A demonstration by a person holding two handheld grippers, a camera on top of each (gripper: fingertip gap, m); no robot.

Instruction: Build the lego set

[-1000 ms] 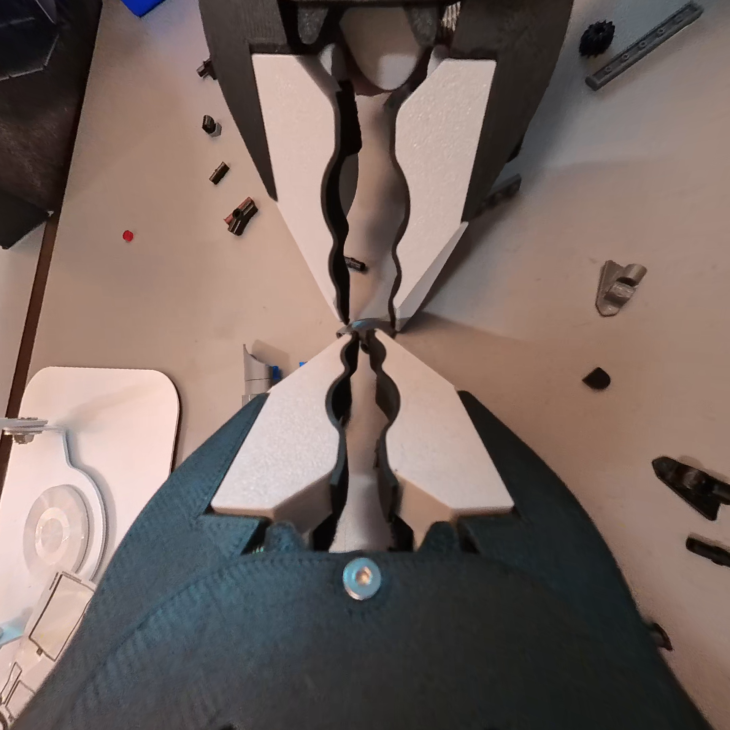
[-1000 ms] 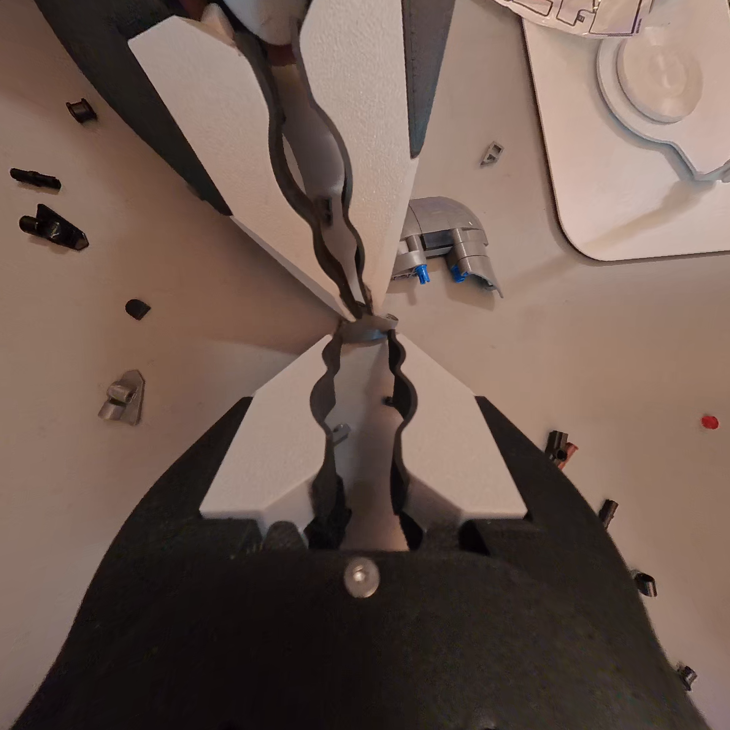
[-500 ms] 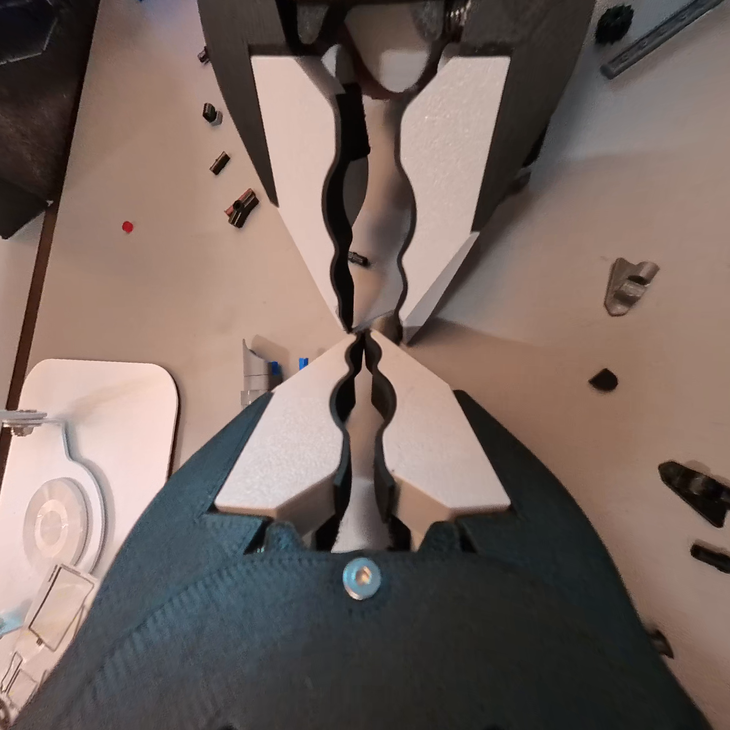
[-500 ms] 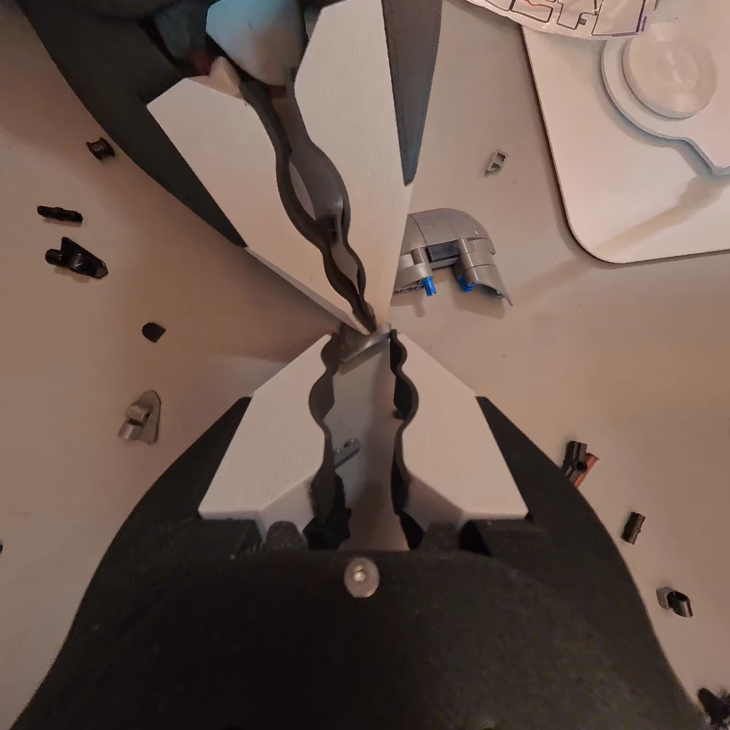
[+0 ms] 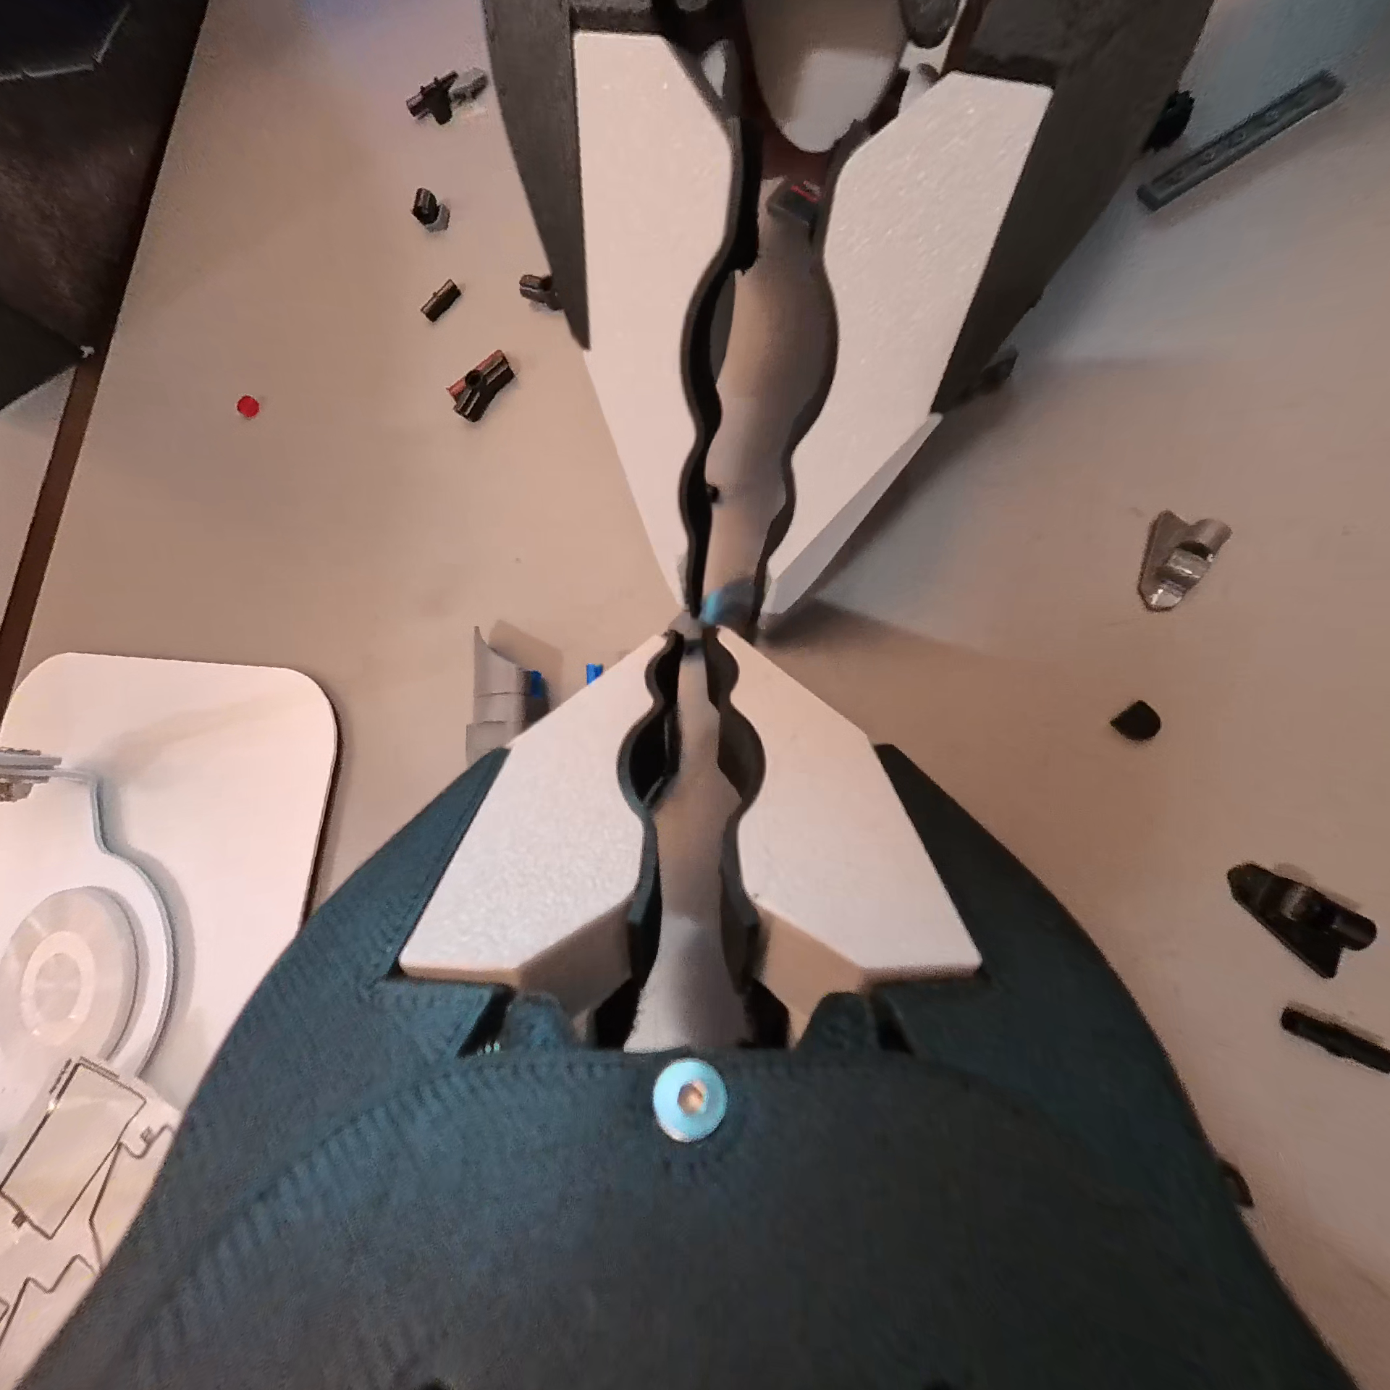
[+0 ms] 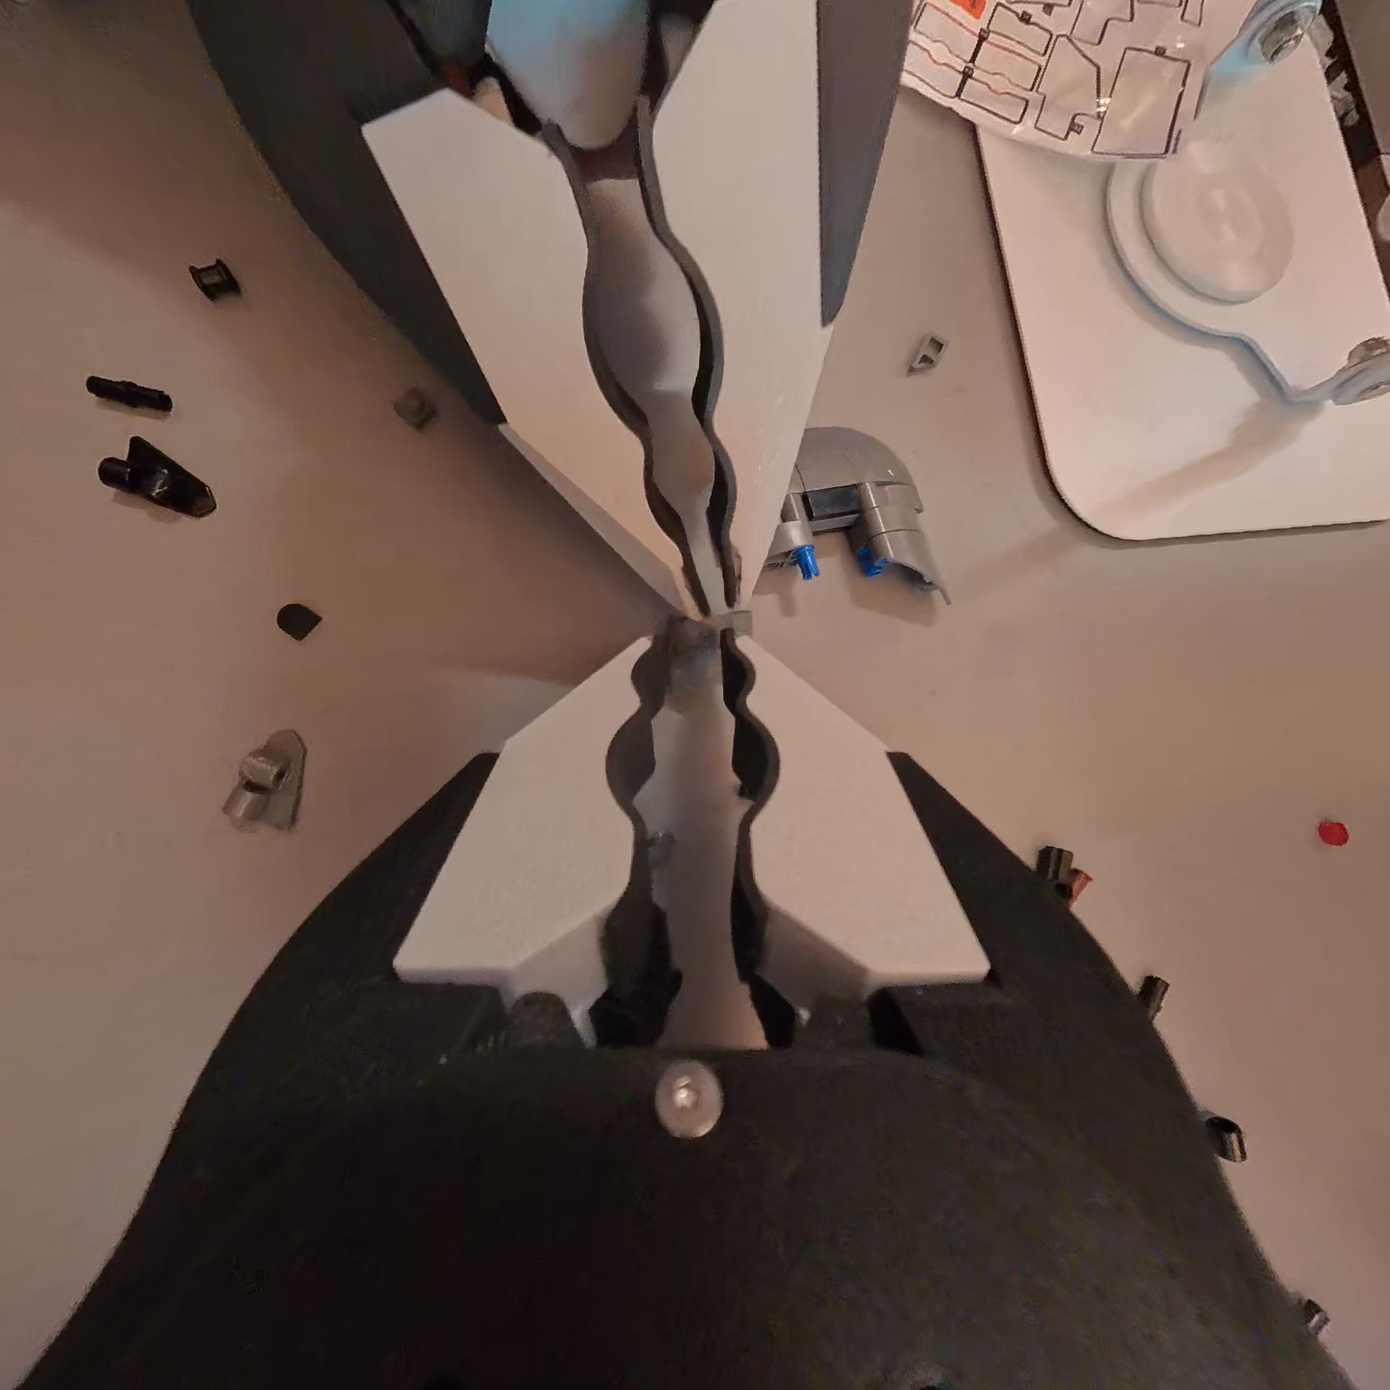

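Note:
My two grippers meet tip to tip above the beige table. In the right wrist view, my right gripper is shut on a small grey lego piece. My left gripper comes down from the top, its tips pinched together on the edge of that piece. In the left wrist view, my left gripper is closed at the tips against the small piece, which is blurred and mostly hidden. My right gripper reaches in from above. A grey sub-assembly with blue pins lies on the table beside the tips and also shows in the left wrist view.
A white board carrying a clear round stand lies to one side and also shows in the left wrist view. A plastic bag rests on it. Loose parts are scattered around: a grey wedge, black pieces, a grey beam, a red stud. Both grippers' tips are close together, under 4 cm apart.
My left gripper's tips have closed from a small gap to nearly touching. Both grippers have stayed tip to tip and shifted slightly over the table.

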